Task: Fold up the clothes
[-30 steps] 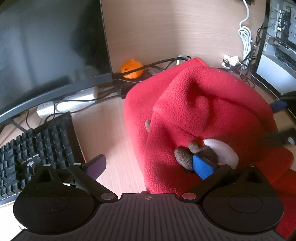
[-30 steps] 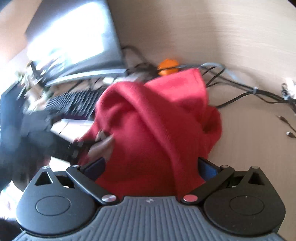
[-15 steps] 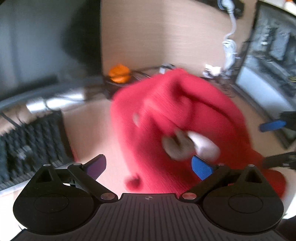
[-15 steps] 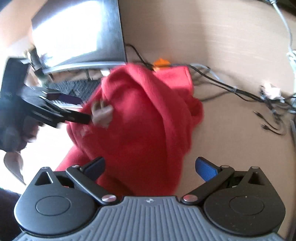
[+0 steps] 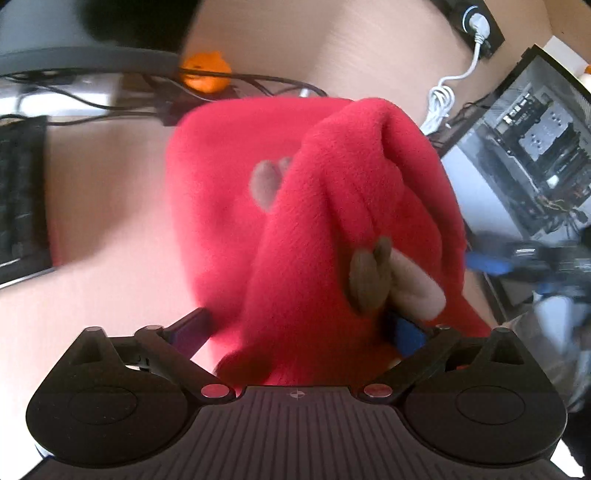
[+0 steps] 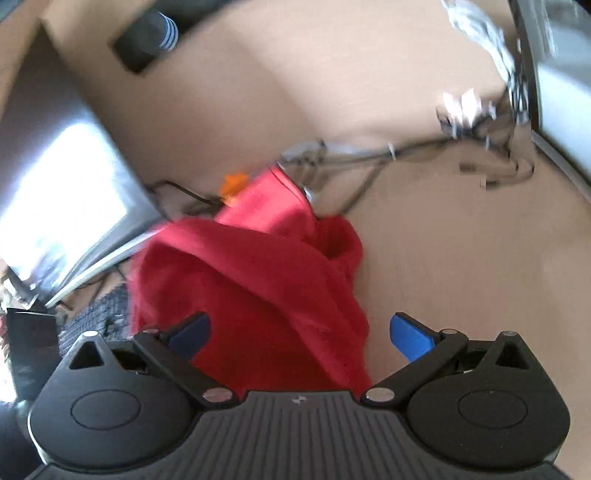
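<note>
Both of your grippers have their jaws spread wide, and red fleece bunches up between the fingers of each without being pinched. Your left gripper (image 5: pixel 295 332) sits low over the red fleece garment (image 5: pixel 303 229), which rises in a rumpled heap directly ahead; its blue right pad (image 5: pixel 406 338) touches a brown and cream stuffed patch (image 5: pixel 391 280) sewn on the cloth, while the dark left pad (image 5: pixel 188 330) lies at the garment's near edge. A second brownish patch (image 5: pixel 267 181) shows higher on the fleece, blurred. Your right gripper (image 6: pixel 301 332) has the same garment (image 6: pixel 251 288) spilling down between its fingers, the left pad (image 6: pixel 190 332) against the cloth and the right pad (image 6: pixel 412 336) just clear of it over bare wood. The heap rests on the light wooden desk (image 5: pixel 110 206). To the left of it lies a black keyboard (image 5: pixel 20 192). Beyond the garment sits a small orange pumpkin figure (image 5: pixel 205 72) among dark cables (image 5: pixel 258 79), under the edge of a monitor (image 5: pixel 74 33). Off to the right a white coiled cord (image 5: pixel 441 99) runs up to a wall socket, beside an open computer case (image 5: pixel 528 147).
</note>
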Demonstrator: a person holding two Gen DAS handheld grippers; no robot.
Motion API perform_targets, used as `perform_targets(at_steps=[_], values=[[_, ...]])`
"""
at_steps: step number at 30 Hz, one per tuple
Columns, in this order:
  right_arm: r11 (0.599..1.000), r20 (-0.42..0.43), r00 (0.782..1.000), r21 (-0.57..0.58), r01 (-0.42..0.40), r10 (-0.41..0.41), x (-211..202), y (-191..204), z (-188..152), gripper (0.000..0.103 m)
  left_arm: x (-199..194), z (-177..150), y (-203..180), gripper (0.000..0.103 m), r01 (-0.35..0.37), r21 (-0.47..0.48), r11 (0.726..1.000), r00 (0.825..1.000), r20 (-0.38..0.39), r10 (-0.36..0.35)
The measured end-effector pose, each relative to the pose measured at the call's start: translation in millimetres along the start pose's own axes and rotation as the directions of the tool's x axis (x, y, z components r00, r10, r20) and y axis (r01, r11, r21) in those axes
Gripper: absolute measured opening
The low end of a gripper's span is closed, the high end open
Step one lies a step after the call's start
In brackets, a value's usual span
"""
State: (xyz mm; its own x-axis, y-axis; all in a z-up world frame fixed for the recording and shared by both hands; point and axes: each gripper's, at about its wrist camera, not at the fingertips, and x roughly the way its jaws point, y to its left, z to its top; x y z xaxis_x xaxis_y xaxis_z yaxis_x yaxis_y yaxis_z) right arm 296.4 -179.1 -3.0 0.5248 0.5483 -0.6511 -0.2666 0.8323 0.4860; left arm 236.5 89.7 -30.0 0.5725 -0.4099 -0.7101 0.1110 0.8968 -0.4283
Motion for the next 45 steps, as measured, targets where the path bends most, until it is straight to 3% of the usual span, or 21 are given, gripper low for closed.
perform_targets(at_steps=[3,5,7,13,18,23,30,36,40,42,45], values=[[0.998,-0.064,0.996,0.013,-0.068,0.069,18.4,2.1,-12.0,0.103,11.5,9.4,-12.2,0.102,0.006,0.057,0.998,1.000,-0.010,-0.005],[0.997,-0.042,0.999,-0.064,-0.035,0.032,7.9,5.2,-22.7,0.103,19.8,16.4,-24.5,0.102,0.011,0.094,0.995,1.000,-0.024,-0.009],[0.998,-0.020,1.000,-0.064,-0.015,0.013,-5.6,-6.8,-29.9,0.103,33.0,24.8,-40.5,0.102,0.035,0.134,0.990,0.998,-0.050,-0.028],[0.995,0.057,0.995,0.074,0.073,-0.077,-42.2,-66.6,-25.0,0.103,92.7,49.9,-100.5,0.102,0.123,0.238,0.963,0.989,-0.112,-0.098],[0.984,0.097,0.984,0.115,0.138,-0.150,-42.6,-102.1,0.2,0.103,136.6,79.2,-126.5,0.102,0.133,0.267,0.955,0.988,-0.110,-0.107],[0.980,0.112,0.976,0.092,0.179,-0.188,-35.8,-109.2,11.6,0.103,159.0,97.3,-130.4,0.102,0.124,0.245,0.962,0.989,-0.104,-0.101],[0.982,0.122,0.974,0.050,0.184,-0.188,-38.2,-110.9,15.7,0.103,146.0,96.8,-125.4,0.101,0.108,0.233,0.967,0.992,-0.095,-0.088],[0.968,0.225,0.944,-0.003,0.249,-0.242,-65.0,-99.9,13.3,0.103,113.7,81.3,-123.5,0.101,0.118,0.254,0.960,0.991,-0.084,-0.099],[0.929,0.166,0.921,-0.051,0.366,-0.353,-45.0,-96.0,12.7,0.103,106.3,62.7,-119.5,0.101,0.096,0.275,0.957,0.992,-0.110,-0.068],[0.916,0.133,0.912,-0.054,0.398,-0.389,-31.7,-98.0,9.3,0.103,104.3,55.5,-117.0,0.101,0.067,0.275,0.959,0.993,-0.116,-0.036],[0.907,0.148,0.903,-0.065,0.416,-0.403,-36.1,-90.9,9.2,0.103,98.5,47.9,-117.9,0.101,0.042,0.283,0.958,0.993,-0.115,-0.010]])
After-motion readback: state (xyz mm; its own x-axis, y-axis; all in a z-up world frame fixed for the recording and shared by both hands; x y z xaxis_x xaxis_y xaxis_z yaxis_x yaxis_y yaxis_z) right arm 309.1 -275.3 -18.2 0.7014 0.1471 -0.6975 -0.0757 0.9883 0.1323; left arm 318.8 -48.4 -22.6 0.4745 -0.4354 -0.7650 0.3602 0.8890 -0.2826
